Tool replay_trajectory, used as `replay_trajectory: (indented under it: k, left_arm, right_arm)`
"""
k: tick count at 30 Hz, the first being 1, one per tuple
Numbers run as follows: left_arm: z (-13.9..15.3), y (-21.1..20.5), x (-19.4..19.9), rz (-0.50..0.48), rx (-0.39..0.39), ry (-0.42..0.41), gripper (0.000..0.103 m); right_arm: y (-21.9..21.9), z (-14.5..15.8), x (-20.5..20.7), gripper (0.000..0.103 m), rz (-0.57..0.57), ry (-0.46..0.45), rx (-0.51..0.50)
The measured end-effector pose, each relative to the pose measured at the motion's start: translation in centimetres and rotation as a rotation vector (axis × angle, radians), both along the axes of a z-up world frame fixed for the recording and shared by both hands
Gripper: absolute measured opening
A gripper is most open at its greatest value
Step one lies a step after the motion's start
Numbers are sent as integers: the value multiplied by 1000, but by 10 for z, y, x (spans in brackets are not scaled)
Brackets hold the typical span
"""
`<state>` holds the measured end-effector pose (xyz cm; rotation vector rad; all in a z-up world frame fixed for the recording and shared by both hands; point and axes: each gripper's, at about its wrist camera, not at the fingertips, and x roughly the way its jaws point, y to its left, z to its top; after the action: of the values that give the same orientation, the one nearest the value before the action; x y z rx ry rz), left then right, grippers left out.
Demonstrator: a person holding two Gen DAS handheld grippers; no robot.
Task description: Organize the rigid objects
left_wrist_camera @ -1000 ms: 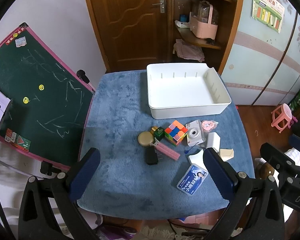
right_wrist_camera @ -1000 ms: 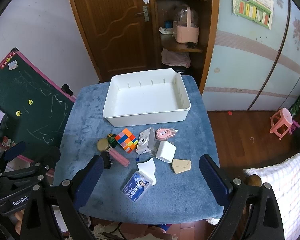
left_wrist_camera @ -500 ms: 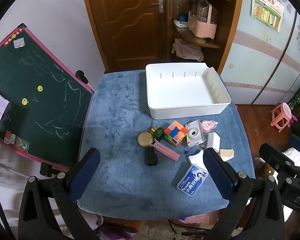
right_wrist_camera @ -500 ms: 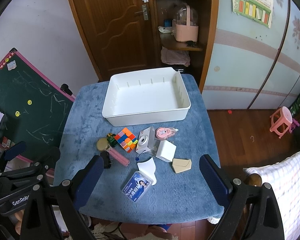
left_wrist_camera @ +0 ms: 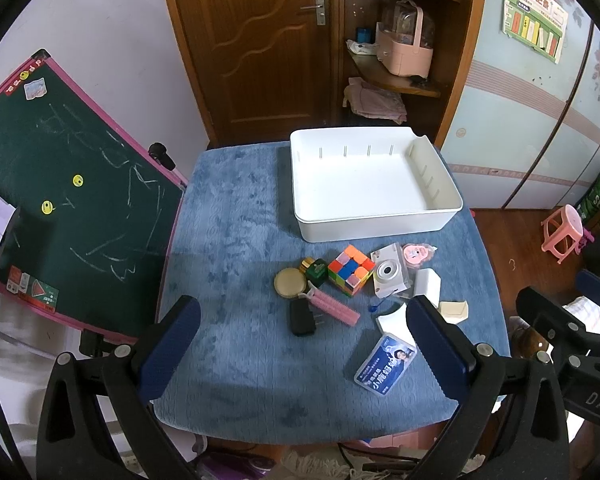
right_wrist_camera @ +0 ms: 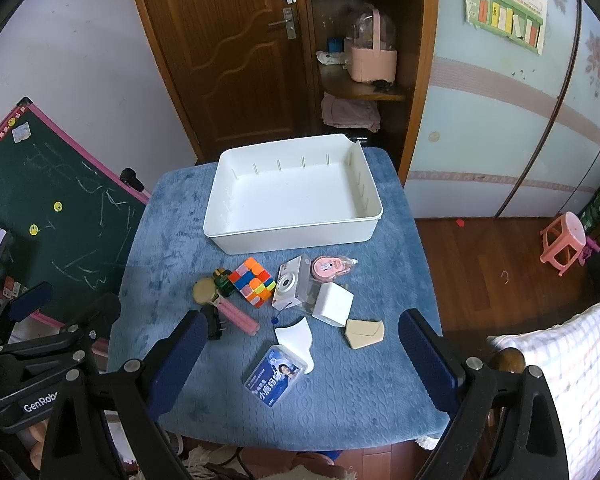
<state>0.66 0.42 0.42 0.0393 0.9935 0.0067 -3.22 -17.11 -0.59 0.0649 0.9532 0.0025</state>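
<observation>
An empty white bin [left_wrist_camera: 374, 222] [right_wrist_camera: 296, 238] sits at the far side of a blue-covered table [left_wrist_camera: 236, 240] [right_wrist_camera: 360, 384]. In front of it lie a colourful puzzle cube [left_wrist_camera: 350, 270] [right_wrist_camera: 251, 280], a white toy camera [left_wrist_camera: 390, 276] [right_wrist_camera: 289, 286], a pink tape dispenser [left_wrist_camera: 417, 254] [right_wrist_camera: 332, 267], a white box [right_wrist_camera: 333, 303], a black plug [left_wrist_camera: 302, 318], a pink clip [left_wrist_camera: 334, 309], a round gold tin [left_wrist_camera: 289, 282] and a blue card holder [left_wrist_camera: 385, 363] [right_wrist_camera: 274, 375]. My left gripper [left_wrist_camera: 300, 348] and right gripper [right_wrist_camera: 300, 364] hover open above the table's near edge, holding nothing.
A green chalkboard [left_wrist_camera: 60, 200] leans at the table's left side. Behind the table are a wooden door [left_wrist_camera: 252, 40] and shelves with a pink basket [left_wrist_camera: 406, 46]. A pink stool [left_wrist_camera: 562, 232] stands on the wooden floor to the right. A checked cloth [right_wrist_camera: 564, 384] lies near right.
Both views have barely shifted. The objects on the table have not moved and both grippers stay open.
</observation>
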Motion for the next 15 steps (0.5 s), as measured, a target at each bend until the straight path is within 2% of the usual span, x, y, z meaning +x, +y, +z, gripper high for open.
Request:
replay_trajectory:
  k: [15]
  left_arm:
    - [0,-1,1,1,1,6,102]
  right_arm:
    - [-4,-1,9,97,-3,19,9]
